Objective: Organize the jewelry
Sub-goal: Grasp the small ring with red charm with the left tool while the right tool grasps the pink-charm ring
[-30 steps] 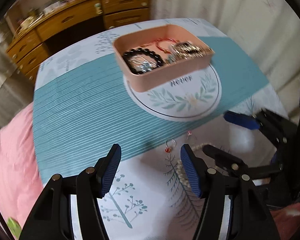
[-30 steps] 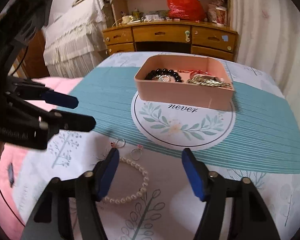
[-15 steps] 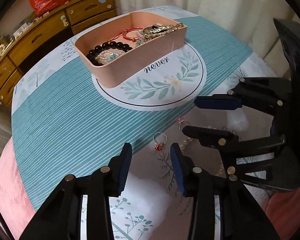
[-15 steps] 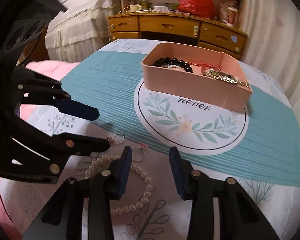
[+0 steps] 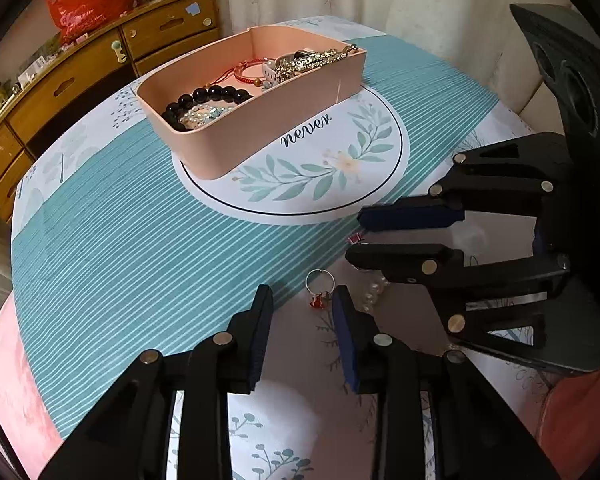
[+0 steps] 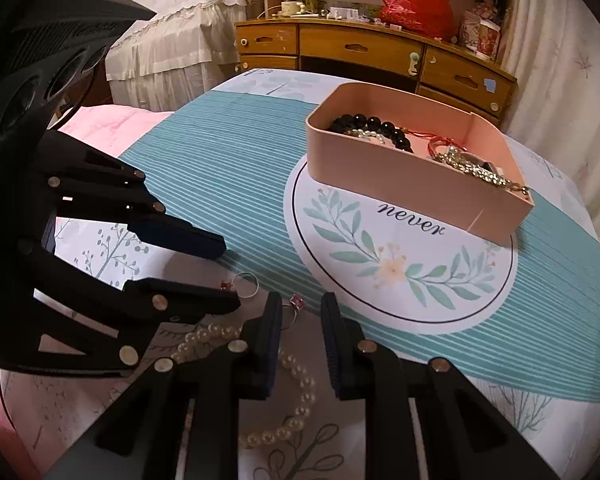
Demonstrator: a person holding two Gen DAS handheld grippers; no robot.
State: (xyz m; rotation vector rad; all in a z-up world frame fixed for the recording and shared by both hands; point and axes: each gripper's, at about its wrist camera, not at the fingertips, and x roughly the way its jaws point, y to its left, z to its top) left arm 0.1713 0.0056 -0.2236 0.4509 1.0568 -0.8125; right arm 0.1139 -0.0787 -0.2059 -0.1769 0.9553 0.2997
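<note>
A pink box point(image 5: 284, 120) point(image 6: 412, 196) on the table holds a black bead bracelet point(image 5: 208, 98), a red cord bracelet and a gold chain. A silver ring with a red charm point(image 5: 320, 286) point(image 6: 244, 282) lies just ahead of my left gripper point(image 5: 302, 300), which is open around nothing. A second ring with a pink stone point(image 6: 294, 308) lies between the tips of my right gripper point(image 6: 300, 312), which is open. A pearl bracelet point(image 6: 296, 392) point(image 5: 374, 286) lies under the right gripper.
The table has a teal striped cloth point(image 5: 120, 240) with a round white "never" print point(image 6: 412, 256). A wooden dresser point(image 6: 364, 48) with a red bag stands behind, a bed point(image 6: 172, 40) to the left, and a curtain to the right.
Both grippers have moved down and forward toward the rings. Both have narrowed their jaws compared with a second ago. The right one now straddles the pink-stone ring.
</note>
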